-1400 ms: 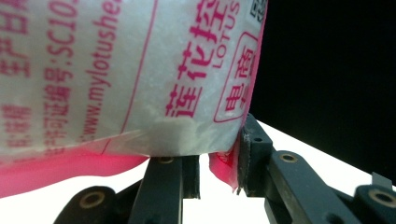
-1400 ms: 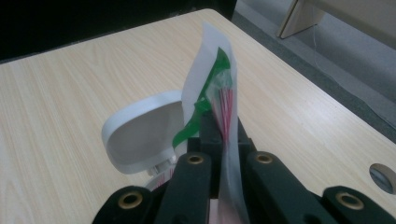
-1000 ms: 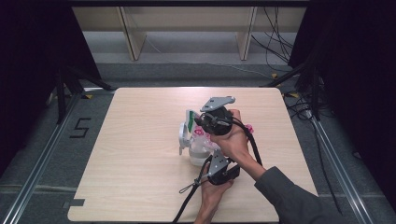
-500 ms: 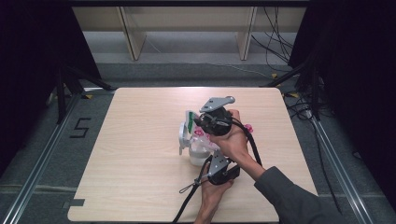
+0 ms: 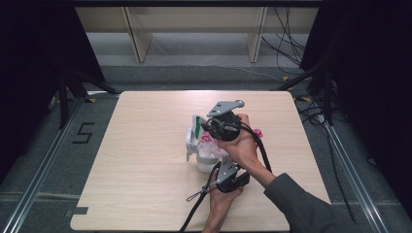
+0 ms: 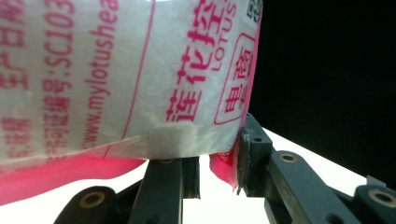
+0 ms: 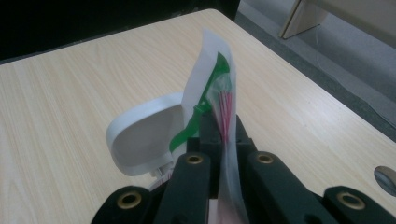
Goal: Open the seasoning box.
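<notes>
Right gripper view: right gripper (image 7: 219,128) jaws closed flat on a thin clear packet (image 7: 215,88) with a green stripe and pink printing, packet standing upright out of the jaw tips. Just left of it and lower, a white flip lid (image 7: 142,135) stands open, inner face toward the camera. Wooden table (image 7: 70,84) behind.

Left gripper view: left gripper (image 6: 217,161) jaws partly closed, clamping the lower pink edge of a white bag (image 6: 140,70) with pink lettering; the right jaw pad presses the bag's corner, the bag rises above the jaws.

High view: both grippers sit mid-table, slightly right of centre. Right gripper (image 5: 206,127) is the far one, grey plate on top, pointing left at the green-striped packet (image 5: 197,127). Left gripper (image 5: 218,165) is the near one, pointing away from the person into the white bag (image 5: 208,154). White lid (image 5: 190,143) hangs off the bag's left side. Packet is right above the bag's open top, touching or nearly so; can't tell which. Sleeved right forearm (image 5: 301,204) crosses in from near right. Cables trail off the near edge.
</notes>
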The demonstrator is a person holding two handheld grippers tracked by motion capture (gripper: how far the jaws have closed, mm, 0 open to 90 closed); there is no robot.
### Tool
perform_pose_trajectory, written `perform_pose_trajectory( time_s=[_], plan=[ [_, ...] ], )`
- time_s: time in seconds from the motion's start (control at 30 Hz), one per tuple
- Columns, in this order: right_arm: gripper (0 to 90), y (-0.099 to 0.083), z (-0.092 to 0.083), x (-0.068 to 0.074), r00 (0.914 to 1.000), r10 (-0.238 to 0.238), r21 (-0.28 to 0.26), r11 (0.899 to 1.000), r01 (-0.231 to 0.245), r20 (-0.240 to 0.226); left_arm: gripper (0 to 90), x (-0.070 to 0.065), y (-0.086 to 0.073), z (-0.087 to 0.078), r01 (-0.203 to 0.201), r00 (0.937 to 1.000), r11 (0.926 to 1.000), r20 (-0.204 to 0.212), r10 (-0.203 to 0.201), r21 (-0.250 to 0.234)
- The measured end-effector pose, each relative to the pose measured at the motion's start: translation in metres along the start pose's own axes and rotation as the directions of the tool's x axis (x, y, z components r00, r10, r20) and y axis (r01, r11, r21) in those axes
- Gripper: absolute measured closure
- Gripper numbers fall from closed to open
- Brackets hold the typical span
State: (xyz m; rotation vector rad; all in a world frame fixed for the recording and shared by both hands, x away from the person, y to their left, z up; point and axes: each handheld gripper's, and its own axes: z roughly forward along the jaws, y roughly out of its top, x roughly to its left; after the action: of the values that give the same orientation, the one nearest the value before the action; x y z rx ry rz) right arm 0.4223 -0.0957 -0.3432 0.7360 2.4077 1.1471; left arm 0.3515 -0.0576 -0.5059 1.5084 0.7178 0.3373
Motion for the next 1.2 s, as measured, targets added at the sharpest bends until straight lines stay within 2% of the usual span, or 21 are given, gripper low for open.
perform_pose_trajectory(
  time_s=[0.07,0.1,0.2,0.3,0.37,0.43,0.47,0.53,0.57,0.6,0.67,0.7,0.8,0.83,0.9,0.93,1.03,1.07,1.1,1.2],
  plan=[
    [89.4,-0.0004,0.0005,0.0001,0.9999,0.006,-0.012,1.000,-0.005,0.009,73.1,0.0003,-0.0001,-0.0001,0.000,1.0000,1.0000,0.001,0.000,0.001],
    [89.4,-0.0003,0.0003,-0.0001,1.0000,0.005,-0.001,1.000,-0.005,0.003,73.1,0.0003,-0.0004,0.0000,-0.002,1.0000,1.0000,-0.001,0.002,0.000],
    [89.4,-0.0003,0.0036,-0.0008,0.9997,-0.023,-0.003,1.000,0.023,0.001,73.1,0.0000,0.0003,-0.0004,-0.001,1.0000,1.0000,-0.001,0.001,0.002],
    [89.3,0.0008,0.0015,-0.0005,0.9999,-0.005,0.009,1.000,0.005,-0.014,73.0,-0.0004,0.0006,-0.0016,-0.017,0.9998,0.9998,-0.003,0.017,0.008],
    [89.3,0.0009,0.0010,0.0001,0.9999,0.009,-0.004,1.000,-0.009,-0.009,73.1,0.0001,0.0005,-0.0012,-0.012,0.9999,0.9999,-0.003,0.012,0.000],
    [89.3,0.0007,0.0016,-0.0022,0.9999,-0.006,-0.003,1.000,0.006,-0.016,73.1,-0.0001,0.0006,-0.0014,-0.010,0.9999,0.9999,-0.002,0.010,0.001],
    [89.3,0.0000,0.0027,-0.0004,0.9999,0.014,0.001,1.000,-0.014,-0.008,73.1,-0.0003,0.0003,-0.0014,-0.011,0.9999,0.9999,-0.003,0.011,0.001],
    [89.2,0.0003,0.0045,0.0003,0.9999,0.011,0.006,1.000,-0.011,-0.009,73.1,-0.0004,0.0010,-0.0024,-0.006,0.9999,1.0000,-0.012,0.006,0.008],
    [89.2,0.0010,0.0034,0.0000,0.9998,0.012,0.013,1.000,-0.012,-0.017,73.1,0.0005,0.0009,-0.0017,-0.006,1.0000,1.0000,0.000,0.006,-0.006],
    [89.2,0.0012,0.0034,-0.0019,1.0000,-0.002,-0.006,1.000,0.002,-0.010,73.1,0.0008,0.0011,-0.0020,-0.007,1.0000,1.0000,0.001,0.007,-0.003],
    [89.2,0.0009,0.0038,-0.0023,0.9997,0.021,-0.012,1.000,-0.022,-0.011,73.2,0.0008,0.0005,-0.0014,-0.006,1.0000,1.0000,0.002,0.006,-0.005],
    [89.2,0.0010,0.0038,-0.0030,0.9998,0.016,0.004,1.000,-0.016,-0.013,73.2,0.0009,0.0005,-0.0013,-0.004,1.0000,1.0000,0.002,0.004,-0.004],
    [89.2,0.0011,0.0042,-0.0034,0.9996,0.027,-0.010,1.000,-0.027,-0.009,73.2,0.0012,0.0007,-0.0016,-0.006,1.0000,1.0000,0.002,0.006,-0.004],
    [89.2,0.0015,0.0038,-0.0049,0.9998,0.010,-0.007,1.000,-0.011,-0.018,73.2,0.0011,0.0003,-0.0014,-0.006,1.0000,1.0000,0.001,0.006,-0.005],
    [89.2,0.0011,0.0040,-0.0050,0.9999,0.007,-0.004,1.000,-0.007,-0.016,73.2,0.0009,0.0004,-0.0013,-0.004,1.0000,1.0000,0.001,0.004,-0.006],
    [89.2,0.0007,0.0045,-0.0043,1.0000,0.007,-0.012,1.000,-0.007,-0.001,73.3,0.0008,0.0008,-0.0014,-0.006,1.0000,1.0000,0.002,0.006,-0.006],
    [89.2,0.0012,0.0033,-0.0023,0.9999,0.017,-0.010,1.000,-0.017,-0.004,73.2,-0.0004,0.0016,-0.0031,-0.012,0.9998,0.9998,-0.017,0.012,0.017],
    [89.2,0.0009,0.0040,-0.0036,1.0000,-0.002,-0.014,1.000,0.002,-0.007,73.2,0.0004,0.0008,-0.0018,-0.010,1.0000,1.0000,-0.002,0.010,0.003],
    [89.2,0.0004,0.0037,-0.0031,0.9999,0.016,-0.008,1.000,-0.016,-0.003,73.3,0.0006,0.0005,-0.0009,-0.007,1.0000,1.0000,0.001,0.007,-0.001],
    [89.2,0.0004,0.0035,-0.0036,0.9998,0.020,-0.011,1.000,-0.020,-0.002,73.3,0.0007,0.0012,-0.0015,-0.011,0.9999,0.9999,0.002,0.011,0.000]
  ],
)
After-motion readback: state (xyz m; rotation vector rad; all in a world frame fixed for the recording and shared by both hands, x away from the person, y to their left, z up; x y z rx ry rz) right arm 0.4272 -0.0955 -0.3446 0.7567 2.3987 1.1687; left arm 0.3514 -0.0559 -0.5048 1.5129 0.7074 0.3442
